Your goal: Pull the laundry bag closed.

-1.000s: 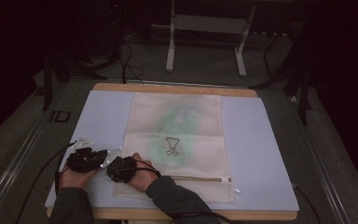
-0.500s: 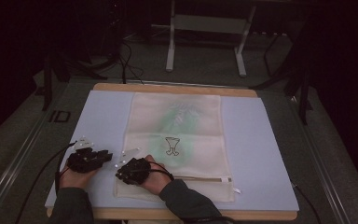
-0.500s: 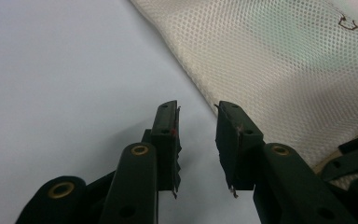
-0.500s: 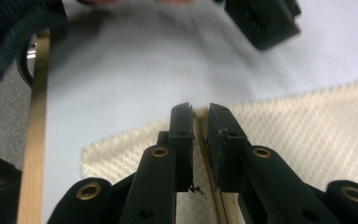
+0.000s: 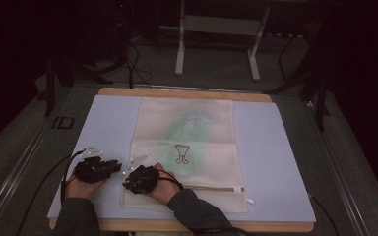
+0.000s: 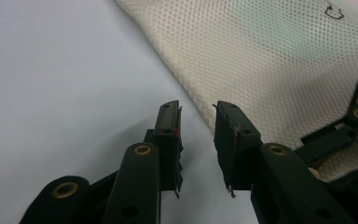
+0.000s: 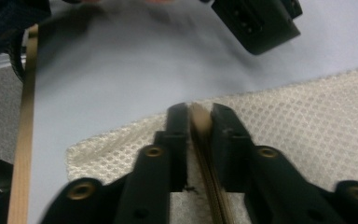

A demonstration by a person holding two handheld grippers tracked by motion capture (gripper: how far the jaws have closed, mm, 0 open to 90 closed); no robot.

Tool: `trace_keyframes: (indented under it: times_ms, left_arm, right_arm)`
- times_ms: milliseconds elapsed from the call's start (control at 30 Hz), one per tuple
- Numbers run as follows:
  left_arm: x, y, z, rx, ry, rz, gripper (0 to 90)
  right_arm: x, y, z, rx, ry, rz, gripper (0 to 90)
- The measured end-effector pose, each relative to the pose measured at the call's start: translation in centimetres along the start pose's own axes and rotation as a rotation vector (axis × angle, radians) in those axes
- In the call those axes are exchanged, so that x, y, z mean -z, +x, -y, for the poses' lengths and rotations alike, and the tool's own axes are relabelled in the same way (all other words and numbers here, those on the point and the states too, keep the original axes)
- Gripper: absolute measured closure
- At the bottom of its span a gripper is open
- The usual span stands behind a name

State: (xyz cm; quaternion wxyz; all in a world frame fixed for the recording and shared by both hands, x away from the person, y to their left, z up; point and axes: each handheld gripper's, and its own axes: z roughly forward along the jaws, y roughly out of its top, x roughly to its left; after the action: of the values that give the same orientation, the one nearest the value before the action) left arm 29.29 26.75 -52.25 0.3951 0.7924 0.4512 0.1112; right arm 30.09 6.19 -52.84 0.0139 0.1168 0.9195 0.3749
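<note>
A cream mesh bag (image 5: 187, 132) with a small dark drawing (image 5: 181, 153) lies flat on a pale blue mat (image 5: 275, 162). Its zipper (image 5: 211, 188) runs along the near end. My right gripper (image 5: 128, 181) lies on the bag's near left corner, pointing left. A tan zipper strip (image 7: 200, 122) fills the narrow gap of my right gripper (image 7: 199, 114), whose jaws have just been opening slightly. My left gripper (image 5: 119, 168) rests on the mat just left of the bag. My left gripper (image 6: 196, 116) is open and has just been closing a little, with nothing between its jaws, next to the mesh (image 6: 284, 60).
The mat covers a wooden table whose edge (image 7: 25, 140) shows close to the bag's corner. A metal stand (image 5: 216, 29) and cables sit on the dark floor beyond the far edge. Each gripper trails a cable (image 5: 44, 182) off the near side.
The right hand has slid a little to the right, away from the left gripper and farther onto the bag's near corner. The left hand has stayed put.
</note>
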Motion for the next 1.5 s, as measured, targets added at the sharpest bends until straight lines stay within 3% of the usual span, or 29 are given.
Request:
trace_keyframes:
  times_ms: [200, 433, 600, 867, 1100, 1233, 1500]
  left_arm:
    - [-0.2, -0.2, -0.1, -0.01, 0.009, 0.01, 70.5]
    - [-0.2, -0.4, -0.1, -0.012, 0.007, 0.037, 72.2]
    - [-0.7, -0.9, -0.1, -0.033, 0.034, 0.064, 74.6]
    - [-1.2, -1.5, -0.1, -0.065, 0.08, 0.096, 88.4]
    - [-1.7, -1.7, -0.1, -0.08, 0.108, 0.131, 88.9]
    - [-1.8, -2.0, 0.0, -0.091, 0.13, 0.128, 89.0]
    - [-1.4, -1.9, 0.4, -0.043, 0.143, 0.148, 89.5]
  right_arm:
    - [0.1, -0.1, -0.3, 0.015, 0.003, -0.002, 73.7]
    - [0.1, 0.2, -0.2, 0.044, 0.036, 0.007, 81.4]
    - [-0.1, 0.3, 0.0, 0.045, 0.032, 0.018, 81.6]
    - [-0.1, 0.4, 0.1, 0.054, 0.031, 0.028, 81.6]
    - [-0.1, 0.4, 0.2, 0.054, 0.028, 0.028, 81.7]
    - [-0.1, 0.4, 0.2, 0.051, 0.029, 0.028, 81.8]
    - [-0.1, 0.4, 0.3, 0.04, 0.021, 0.023, 81.8]
